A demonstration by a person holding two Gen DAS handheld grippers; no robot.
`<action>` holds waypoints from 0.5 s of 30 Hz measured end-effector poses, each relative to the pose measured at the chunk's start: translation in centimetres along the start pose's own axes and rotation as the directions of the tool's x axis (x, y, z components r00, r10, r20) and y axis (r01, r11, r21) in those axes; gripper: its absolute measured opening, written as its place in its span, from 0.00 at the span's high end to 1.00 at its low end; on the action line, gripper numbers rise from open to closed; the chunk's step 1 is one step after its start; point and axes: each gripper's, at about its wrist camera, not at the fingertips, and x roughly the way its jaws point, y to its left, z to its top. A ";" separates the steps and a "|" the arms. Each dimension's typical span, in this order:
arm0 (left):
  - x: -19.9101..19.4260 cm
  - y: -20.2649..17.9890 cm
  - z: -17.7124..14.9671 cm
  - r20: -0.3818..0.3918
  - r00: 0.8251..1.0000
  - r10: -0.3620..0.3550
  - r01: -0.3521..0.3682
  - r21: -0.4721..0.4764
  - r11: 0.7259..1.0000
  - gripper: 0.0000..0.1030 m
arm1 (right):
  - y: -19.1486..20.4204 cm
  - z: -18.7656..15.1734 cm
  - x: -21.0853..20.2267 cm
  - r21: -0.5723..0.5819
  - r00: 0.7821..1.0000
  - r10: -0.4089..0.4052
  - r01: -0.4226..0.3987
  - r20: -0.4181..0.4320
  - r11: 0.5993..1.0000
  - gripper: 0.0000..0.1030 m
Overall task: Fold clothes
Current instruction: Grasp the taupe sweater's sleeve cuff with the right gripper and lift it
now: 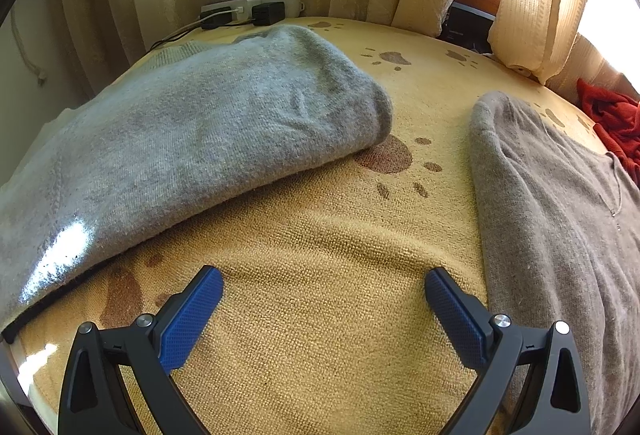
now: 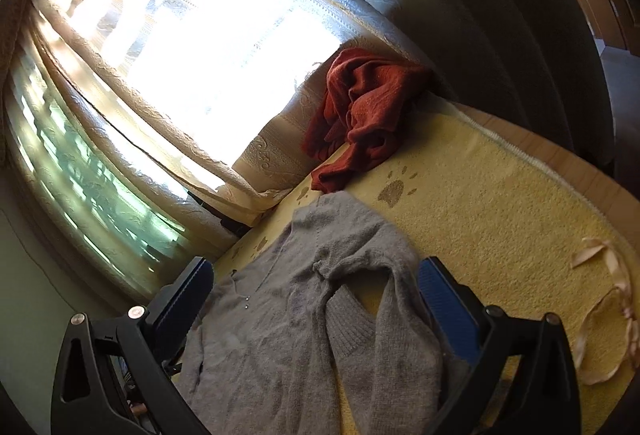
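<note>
Hovering over a yellow paw-print blanket, the left gripper is holding nothing, its blue-padded jaws spread wide above bare cloth. The right gripper is likewise standing wide apart and empty, poised over a gray sweater that is lying spread out, one sleeve crossing back over the body.

A second gray garment, already folded into a thick rounded slab, is resting to the left, well apart from the spread sweater. A red sweater is sitting crumpled near the curtain, apparently waiting its turn.

Judging by this, the step in hand is starting the fold of the spread sweater. The next move is likely calling for each gripper to come down on an edge or sleeve and pinch only the top layer of knit, not the blanket beneath.

The sweater is looking soft, fuzzy and limp, with a ribbed cuff; it is likely sagging and stretching when lifted. The blanket is showing a coarse looped weave. A pale ribbon is curling on the blanket at the right.
</note>
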 end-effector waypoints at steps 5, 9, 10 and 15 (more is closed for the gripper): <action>0.0 0.0 0.1 -0.001 1.000 0.003 -0.003 0.001 1.000 0.00 | -0.6 0.2 -2.2 -0.119 0.984 -0.163 0.154 -0.068 0.981 0.06; -0.1 -0.1 -0.1 -0.001 1.000 0.008 -0.008 0.000 1.000 0.00 | -1.5 -2.2 -1.6 -0.155 0.969 -0.198 0.175 -0.148 0.972 0.06; -0.1 -0.1 -0.1 -0.001 1.000 0.007 -0.007 -0.001 1.000 0.00 | -1.3 -2.8 -1.4 -0.170 0.969 -0.188 0.160 -0.161 0.972 0.06; -1.6 0.1 0.0 0.043 0.999 -0.013 0.015 -0.041 0.999 0.00 | -0.2 -5.1 0.9 -0.223 0.951 -0.144 0.084 -0.272 0.971 0.06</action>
